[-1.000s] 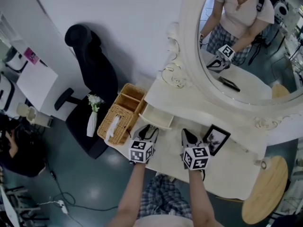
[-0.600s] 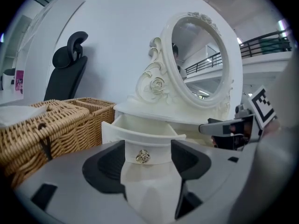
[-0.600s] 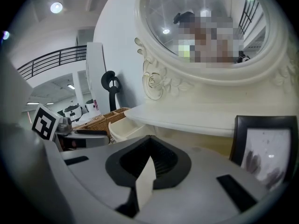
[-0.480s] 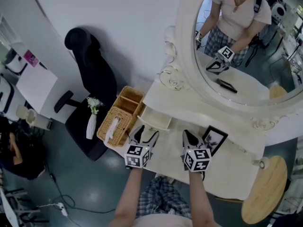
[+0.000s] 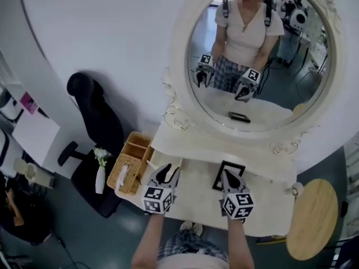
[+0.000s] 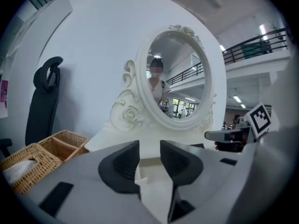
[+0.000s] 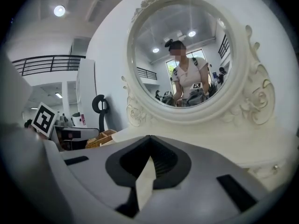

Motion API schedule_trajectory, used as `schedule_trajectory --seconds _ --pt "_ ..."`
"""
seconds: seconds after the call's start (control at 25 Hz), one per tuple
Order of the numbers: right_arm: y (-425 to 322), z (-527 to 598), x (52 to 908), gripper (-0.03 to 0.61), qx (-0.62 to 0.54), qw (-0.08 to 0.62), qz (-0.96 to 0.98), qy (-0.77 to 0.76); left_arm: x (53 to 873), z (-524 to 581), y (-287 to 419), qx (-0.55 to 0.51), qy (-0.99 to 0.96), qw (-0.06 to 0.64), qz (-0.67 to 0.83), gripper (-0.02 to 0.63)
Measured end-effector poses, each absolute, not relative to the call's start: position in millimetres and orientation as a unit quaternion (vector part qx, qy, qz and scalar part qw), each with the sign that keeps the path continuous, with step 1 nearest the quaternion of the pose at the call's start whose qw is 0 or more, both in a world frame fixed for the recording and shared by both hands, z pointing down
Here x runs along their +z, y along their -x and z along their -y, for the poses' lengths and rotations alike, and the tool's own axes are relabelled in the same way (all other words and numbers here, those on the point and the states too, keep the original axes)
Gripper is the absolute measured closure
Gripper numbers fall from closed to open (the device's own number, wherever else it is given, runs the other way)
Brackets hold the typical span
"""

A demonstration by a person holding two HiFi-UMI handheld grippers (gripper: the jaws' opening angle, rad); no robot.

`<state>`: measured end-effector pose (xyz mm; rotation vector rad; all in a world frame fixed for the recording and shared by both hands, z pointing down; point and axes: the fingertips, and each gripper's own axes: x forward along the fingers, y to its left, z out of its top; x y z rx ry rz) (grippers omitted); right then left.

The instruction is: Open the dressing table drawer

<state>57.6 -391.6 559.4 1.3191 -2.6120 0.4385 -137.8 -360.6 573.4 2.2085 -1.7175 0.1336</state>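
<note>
The white dressing table (image 5: 195,185) carries a big oval mirror (image 5: 255,55). Its small drawer (image 6: 148,164) stands pulled out, and in the left gripper view I see its open white box just beyond the jaws. My left gripper (image 5: 166,172) (image 6: 149,146) hovers above that drawer; its jaws are closing, a gap remains between them and nothing is gripped. My right gripper (image 5: 226,177) (image 7: 149,139) hangs over the tabletop beside it, its fingertips meeting with nothing between them.
A black picture frame (image 5: 229,172) lies on the table by the right gripper. A wicker basket (image 5: 130,164) and a white vase with flowers (image 5: 100,174) sit at the table's left end, with a black chair (image 5: 95,122) behind. A round wooden stool (image 5: 311,217) stands at the right.
Both grippers have risen off the table. The left one spread its jaws, came away from the drawer front and is narrowing again. The head view has tilted up onto the mirror.
</note>
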Motion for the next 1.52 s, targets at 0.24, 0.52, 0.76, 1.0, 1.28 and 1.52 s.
schedule_trajectory --seconds 0.24,0.52,0.76,1.0,1.28,1.52 --pt "-132.2 381.5 516.8 0.563 0.122 0.063 0.850 -0.508 528.2 366.6 94.6 0.032 -0.814 0.128 0.566 0.546" --pt "-203.2 361.8 480.6 0.563 0.088 0.045 0.823 -0.559 514.1 363.8 59.3 0.027 -0.832 0.122 0.540 0.586" --pt "-242.4 346.5 472.2 0.563 0.066 0.047 0.806 -0.586 507.4 363.0 45.9 0.019 -0.840 0.114 0.529 0.588" --pt "-256.5 337.9 473.3 0.563 0.067 0.025 0.802 -0.593 506.5 362.4 40.6 0.043 -0.844 0.093 0.527 0.588" --pt "-256.5 337.1 478.0 0.563 0.062 0.045 0.799 -0.597 507.2 364.0 43.2 0.041 -0.845 0.096 0.525 0.588" --pt "-255.1 338.4 479.0 0.563 0.064 0.045 0.798 -0.598 509.5 366.5 49.8 0.035 -0.845 0.103 0.524 0.588"
